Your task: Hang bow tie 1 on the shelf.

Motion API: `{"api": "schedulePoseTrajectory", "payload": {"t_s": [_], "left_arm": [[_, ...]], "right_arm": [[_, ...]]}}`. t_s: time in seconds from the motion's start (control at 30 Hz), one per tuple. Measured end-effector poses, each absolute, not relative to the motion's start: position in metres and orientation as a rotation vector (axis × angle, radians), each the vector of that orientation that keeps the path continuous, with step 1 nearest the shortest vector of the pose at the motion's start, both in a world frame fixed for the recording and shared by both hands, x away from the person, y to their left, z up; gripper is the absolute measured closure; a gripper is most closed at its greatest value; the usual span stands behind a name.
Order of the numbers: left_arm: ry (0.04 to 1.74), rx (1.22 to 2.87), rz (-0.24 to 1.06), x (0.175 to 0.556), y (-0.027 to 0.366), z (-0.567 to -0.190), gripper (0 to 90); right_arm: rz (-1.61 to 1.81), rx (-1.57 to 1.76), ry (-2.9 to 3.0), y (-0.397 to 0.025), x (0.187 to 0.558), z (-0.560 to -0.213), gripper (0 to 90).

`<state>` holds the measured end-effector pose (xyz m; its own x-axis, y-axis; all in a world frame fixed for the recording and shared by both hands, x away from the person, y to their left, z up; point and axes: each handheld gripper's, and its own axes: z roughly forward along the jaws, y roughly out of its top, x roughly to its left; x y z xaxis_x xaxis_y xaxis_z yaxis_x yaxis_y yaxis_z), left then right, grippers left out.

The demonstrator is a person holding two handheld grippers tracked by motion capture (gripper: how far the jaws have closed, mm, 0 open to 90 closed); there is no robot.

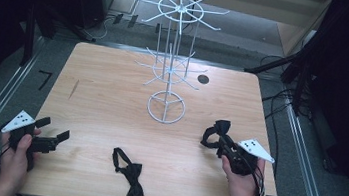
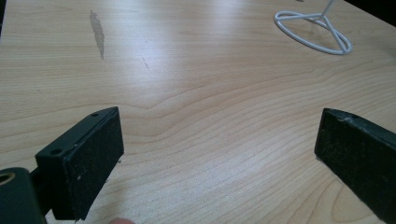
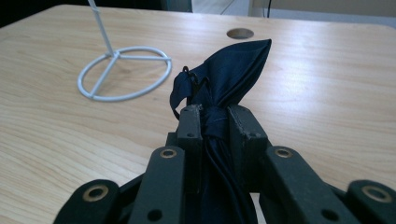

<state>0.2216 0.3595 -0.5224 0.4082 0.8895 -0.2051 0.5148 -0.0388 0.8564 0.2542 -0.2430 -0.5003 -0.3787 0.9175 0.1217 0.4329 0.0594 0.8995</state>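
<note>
Dark navy fabric, a bow tie [image 3: 229, 70], sits pinched between the jaws of the right tool [image 3: 215, 122], one wing fanning up above the pads and a thin strap loop curling beside it; in the high view the same bow tie [image 1: 216, 132] hangs at the front of the right tool [image 1: 222, 143], low over the desk [image 1: 108, 85] near its right edge. The step in hand looks like carrying this tie toward the white wire stand [image 1: 172, 62] to hang it on one of the arms. The next move probably calls for lifting the tie to arm height and steering the strap loop over a wire tip, which is fine work since the loop is small and bunched. A second bow tie [image 1: 129, 172] lies flat on the desk near the front edge, between the two hands. The left tool [image 1: 48, 142] hovers with its jaws spread wide and nothing between them, only bare wood showing through the gap. How much of the strap is caught inside the right jaws is hidden, and the stand's upper arms blur against the floor.
</note>
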Motion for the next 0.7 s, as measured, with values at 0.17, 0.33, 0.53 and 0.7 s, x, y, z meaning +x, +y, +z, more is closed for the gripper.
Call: {"api": "schedulePoseTrajectory", "payload": {"t_s": [0.17, 0.33, 0.53, 0.7], "left_arm": [[1.221, 1.686, 0.488, 0.220, 0.360, -0.522, 1.6], [1.221, 1.678, 0.501, 0.219, 0.360, -0.522, 1.6], [1.227, 1.669, 0.511, 0.220, 0.359, -0.522, 1.6], [1.212, 1.642, 0.508, 0.218, 0.362, -0.522, 1.6]], "right_arm": [[1.327, 1.298, 1.841, -0.237, 0.254, -0.487, 77.1], [1.355, 1.262, 1.846, -0.230, 0.259, -0.474, 77.1], [1.365, 1.243, 1.871, -0.224, 0.266, -0.468, 77.1], [1.387, 1.246, 1.874, -0.220, 0.273, -0.464, 77.1]]}}
